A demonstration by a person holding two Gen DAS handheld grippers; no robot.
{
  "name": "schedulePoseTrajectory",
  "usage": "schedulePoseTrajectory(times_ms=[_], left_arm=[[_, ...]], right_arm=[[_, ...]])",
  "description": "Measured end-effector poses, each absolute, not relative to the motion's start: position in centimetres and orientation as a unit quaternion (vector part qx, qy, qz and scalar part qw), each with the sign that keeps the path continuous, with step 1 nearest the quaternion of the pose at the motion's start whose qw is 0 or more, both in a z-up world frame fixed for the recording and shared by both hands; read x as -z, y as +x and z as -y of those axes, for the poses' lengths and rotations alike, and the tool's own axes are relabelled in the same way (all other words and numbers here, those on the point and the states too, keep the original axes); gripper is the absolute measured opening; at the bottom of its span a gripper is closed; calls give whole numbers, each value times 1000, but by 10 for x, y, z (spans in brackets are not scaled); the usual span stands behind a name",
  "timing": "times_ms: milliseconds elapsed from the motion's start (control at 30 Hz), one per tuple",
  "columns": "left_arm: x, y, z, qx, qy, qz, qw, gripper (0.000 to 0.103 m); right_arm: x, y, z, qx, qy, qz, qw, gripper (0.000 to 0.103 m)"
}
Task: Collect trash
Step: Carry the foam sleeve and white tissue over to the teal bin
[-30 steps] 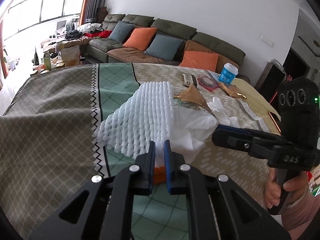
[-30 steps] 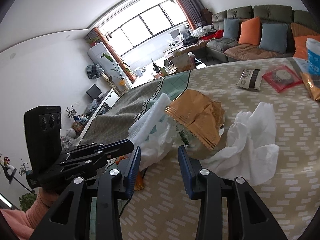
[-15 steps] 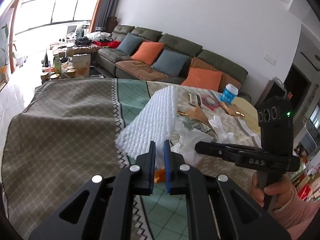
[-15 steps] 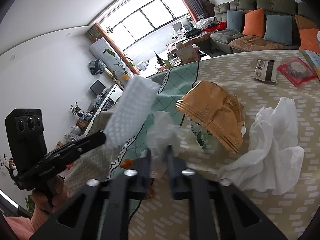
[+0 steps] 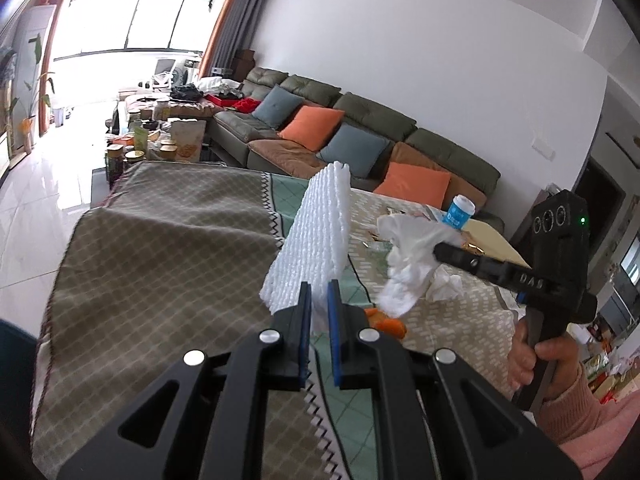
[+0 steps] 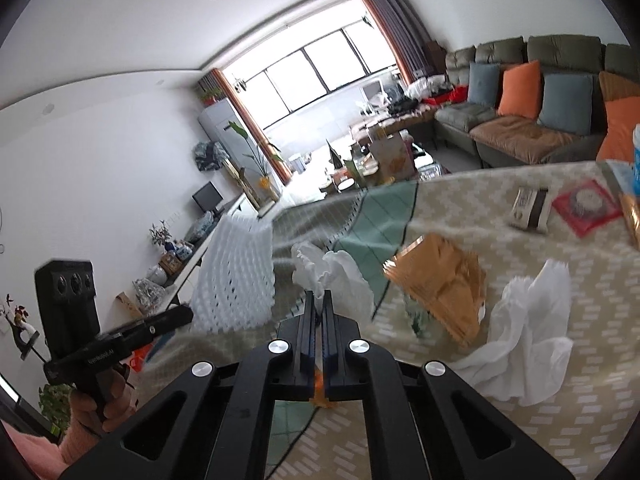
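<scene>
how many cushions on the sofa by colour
orange cushions: 2
blue-grey cushions: 2
total: 4

Foam net (image 5: pixel 316 236) lifted off table; right claw (image 6: pixel 319 304) closed on tissue (image 6: pixel 336 276), raised.

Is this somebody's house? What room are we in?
Most likely a home's living room. There is a long green sofa with orange and blue cushions, a big window with curtains, and a table covered by a patterned tablecloth where trash is being picked up.
</scene>
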State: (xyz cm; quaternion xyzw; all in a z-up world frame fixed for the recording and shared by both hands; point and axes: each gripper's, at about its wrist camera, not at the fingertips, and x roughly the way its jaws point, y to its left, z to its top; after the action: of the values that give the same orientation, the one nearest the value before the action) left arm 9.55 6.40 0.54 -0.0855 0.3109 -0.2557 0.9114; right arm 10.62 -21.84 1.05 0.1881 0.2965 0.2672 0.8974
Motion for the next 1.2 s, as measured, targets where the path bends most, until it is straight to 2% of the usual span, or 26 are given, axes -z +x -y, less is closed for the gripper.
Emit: schedulePoseTrajectory(times_ms=[567,1200], left_arm=[[-15,46,-124,211,-123,-285,927,9],[-31,-13,-204,99,-142,-253,952,9]], right_arm=[[-30,106,174,-345,189,-285,874,3],[-32,122,57,-468,166,-311,810,3]])
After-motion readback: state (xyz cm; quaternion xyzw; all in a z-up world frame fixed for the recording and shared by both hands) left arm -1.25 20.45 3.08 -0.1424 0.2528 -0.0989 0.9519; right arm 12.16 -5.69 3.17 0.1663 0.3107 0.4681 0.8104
